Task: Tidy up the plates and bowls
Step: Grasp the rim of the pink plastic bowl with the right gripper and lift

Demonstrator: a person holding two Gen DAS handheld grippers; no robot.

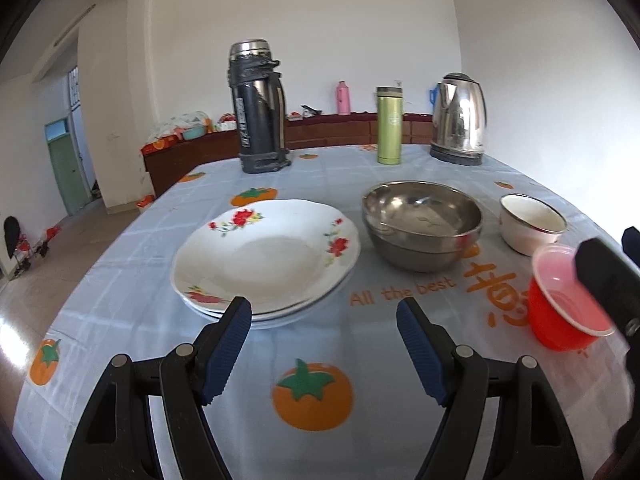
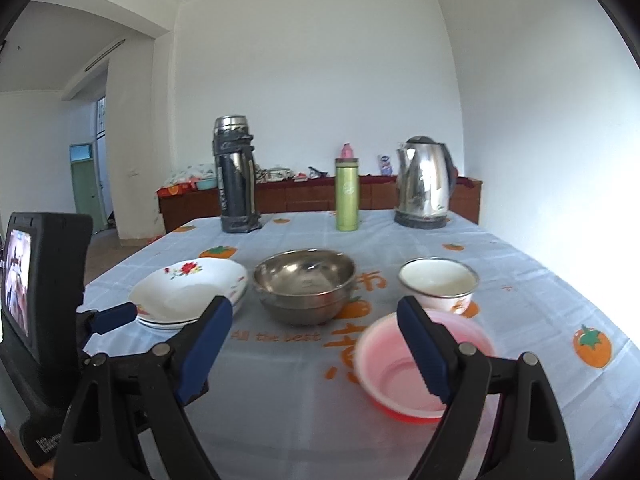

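Observation:
A stack of white floral plates point(image 1: 266, 258) point(image 2: 188, 292) lies on the left of the table. To its right stand nested steel bowls point(image 1: 422, 224) point(image 2: 305, 284), then a white enamel bowl point(image 1: 530, 222) point(image 2: 438, 284). A red plastic bowl point(image 1: 560, 312) point(image 2: 400, 368) sits nearest, on the right. My left gripper point(image 1: 324, 344) is open over bare cloth, just in front of the plates. My right gripper point(image 2: 316, 348) is open too, its right finger point(image 2: 424, 352) in front of the red bowl, nothing between the pads.
At the far edge of the table point(image 1: 120, 280) stand a dark thermos point(image 1: 258, 108), a green flask point(image 1: 389, 126) and a steel kettle point(image 1: 458, 120). The left gripper's body point(image 2: 44, 312) fills the right wrist view's left side. A wooden sideboard lines the back wall.

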